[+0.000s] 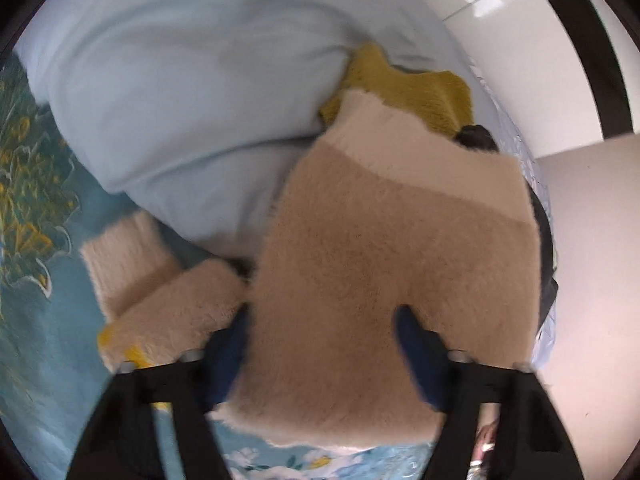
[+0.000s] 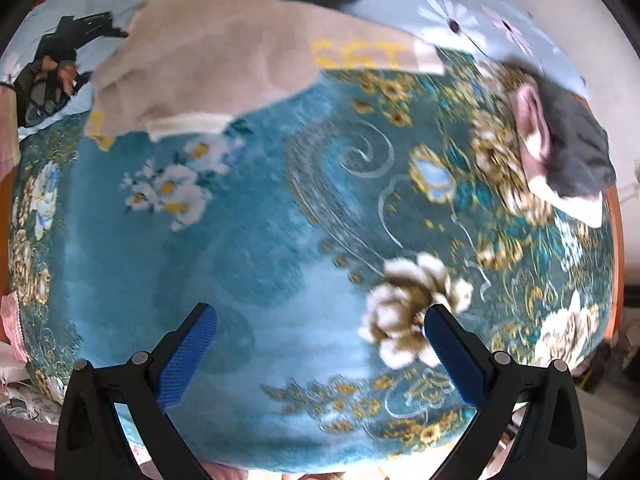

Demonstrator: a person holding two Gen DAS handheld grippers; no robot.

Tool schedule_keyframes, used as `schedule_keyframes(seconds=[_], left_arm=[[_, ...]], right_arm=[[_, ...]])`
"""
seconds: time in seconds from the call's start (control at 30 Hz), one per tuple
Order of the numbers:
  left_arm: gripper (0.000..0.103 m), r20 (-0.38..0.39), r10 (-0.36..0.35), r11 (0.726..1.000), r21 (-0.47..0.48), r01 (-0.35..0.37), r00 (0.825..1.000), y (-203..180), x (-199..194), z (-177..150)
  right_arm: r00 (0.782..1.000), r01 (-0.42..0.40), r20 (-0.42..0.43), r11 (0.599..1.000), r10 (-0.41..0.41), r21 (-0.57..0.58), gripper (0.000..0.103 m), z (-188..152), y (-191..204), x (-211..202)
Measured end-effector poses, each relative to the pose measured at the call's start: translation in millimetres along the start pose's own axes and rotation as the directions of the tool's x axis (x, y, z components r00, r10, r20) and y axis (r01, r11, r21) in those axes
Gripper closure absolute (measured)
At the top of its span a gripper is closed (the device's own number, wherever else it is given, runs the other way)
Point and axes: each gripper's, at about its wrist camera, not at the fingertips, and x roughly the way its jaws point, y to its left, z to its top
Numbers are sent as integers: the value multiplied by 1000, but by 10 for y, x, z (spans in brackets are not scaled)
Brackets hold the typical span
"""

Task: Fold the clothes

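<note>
Bed: teal floral blanket (image 2: 248,240) covering it
On blanket: beige sweater (image 2: 224,56), grey-and-pink garment (image 2: 568,148), pale blue pillow (image 1: 180,80), yellow knit (image 1: 420,88)

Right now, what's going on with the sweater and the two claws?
The left claw has its fingers spread around a fold of the fuzzy beige sweater, which lies on the teal floral blanket beside a pale blue pillow. The right claw is open and holds nothing, poised over bare blanket. A yellow knit garment sits behind the sweater, and a dark grey garment lies at the blanket's edge.
</note>
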Motion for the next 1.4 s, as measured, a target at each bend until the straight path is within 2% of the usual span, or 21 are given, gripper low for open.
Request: schedule_keyframes(seconds=[0.03,0.07,0.13,0.2,0.3,0.47,0.6,0.67,0.7,0.83,0.93,1.0,1.1,1.13,1.2,1.37,1.4], left_arm=[[70,8,8,1000,7,-8,1000,-25,-8,-6],[90,17,12,1000,17,-13,1000,-49,-38,-31],[90,37,0,999,35,-1,999,-100,-117,-83],[92,76,-51,996,81,45,996,-219,-331,-134],[94,118,-141,975,186,118,983,-440,-750,-304],[94,157,-297,910,345,230,942,-635,-1590,-784],[96,154,-374,866,411,285,914,-873,-2090,-1068],[96,135,-400,838,454,302,906,-906,-2327,-1302],[97,116,-399,828,471,304,909,-875,-2377,-1470],[97,30,-374,794,527,303,927,-688,-2498,-2208],[97,-72,-260,845,466,263,963,-415,-2197,-2685],[97,-147,-179,879,421,225,973,-225,-1973,-2999],[97,-263,-62,920,358,157,963,60,-1637,-3470],[97,-303,-25,932,339,132,953,155,-1526,-3627],[96,-363,59,931,355,79,930,121,-1346,-3882],[97,-312,113,907,419,30,943,-213,-1536,-4077],[97,-286,104,915,403,21,953,-252,-1602,-4037]], right_arm=[[1000,3,-4,1000,-3,17,0,-27,-58,1],[1000,4,-7,999,-4,34,0,-44,-102,1],[1000,0,-1,998,0,66,0,-47,-177,-18],[1000,-7,11,996,6,87,0,-35,-187,-44],[999,-28,33,998,26,49,0,1,-89,-107],[993,-52,108,998,54,-26,0,71,162,-327],[983,-74,168,996,80,-41,0,86,238,-529],[977,-84,193,996,89,-33,0,77,215,-625],[973,-90,210,996,94,-27,0,64,191,-681],[965,-101,242,995,100,-10,0,-4,55,-765],[966,-115,234,993,107,21,0,-82,-106,-708],[968,-128,224,990,114,52,0,-117,-232,-651],[968,-154,214,985,135,74,0,-138,-388,-581],[966,-162,213,984,144,70,0,-133,-427,-565],[963,-180,215,982,163,58,0,-129,-503,-541],[949,-237,220,971,225,29,0,-155,-715,-456],[948,-248,213,968,237,26,0,-163,-762,-402]])
